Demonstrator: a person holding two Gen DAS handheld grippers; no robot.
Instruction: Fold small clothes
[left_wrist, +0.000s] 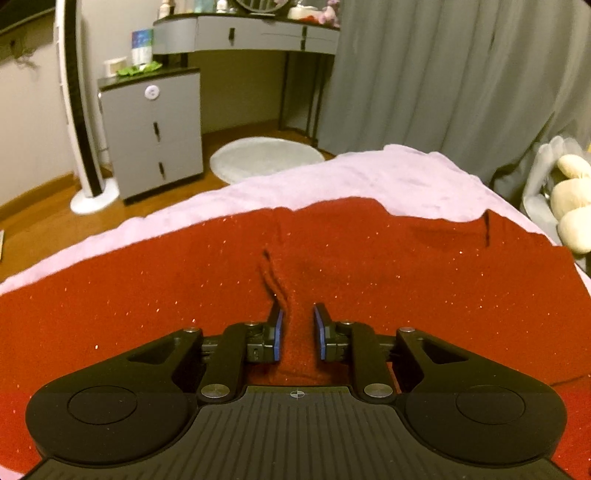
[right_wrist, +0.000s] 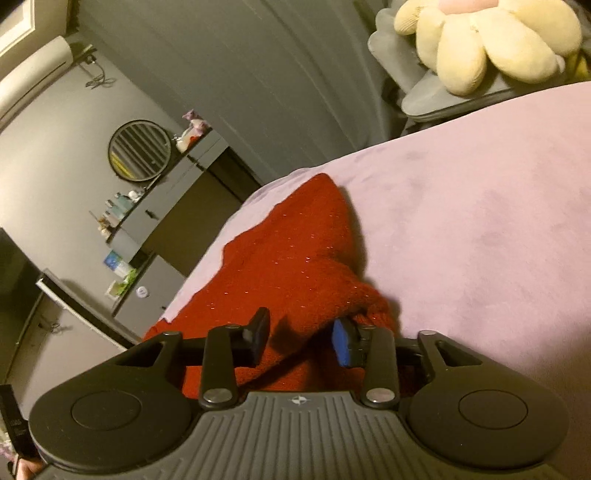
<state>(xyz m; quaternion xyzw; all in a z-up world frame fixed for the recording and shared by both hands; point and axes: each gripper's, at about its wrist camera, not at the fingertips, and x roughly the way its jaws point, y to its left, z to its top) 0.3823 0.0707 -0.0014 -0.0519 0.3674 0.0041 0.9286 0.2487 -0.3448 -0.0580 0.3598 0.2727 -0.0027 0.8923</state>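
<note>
On the bed (left_wrist: 369, 177), across its pink cover, lies the red knit (left_wrist: 147, 288), a glittery garment spread wide in the left view and running to a point at its far end in the right view (right_wrist: 295, 251). A raised ridge of the knit runs up between the left gripper (left_wrist: 297, 317) and its fingers (left_wrist: 276, 332), which stand a little apart with the ridge filling the gap; whether the blue pads actually press it is hard to tell. The right gripper (right_wrist: 301, 330) has its fingers (right_wrist: 341, 347) wide apart, with a lifted fold of the knit draped between them and over the blue pad of the right-hand one.

Beyond the bed, in the left view, a white round rug (left_wrist: 264, 158) lies on the wood floor, beside a grey drawer unit (left_wrist: 151, 133) and a grey dresser (left_wrist: 243, 35). A tall white fan (left_wrist: 79, 110) stands left of them. Grey curtains (left_wrist: 443, 74) hang behind. A cream flower cushion (right_wrist: 491, 40) sits on a grey chair just past the bed's edge.
</note>
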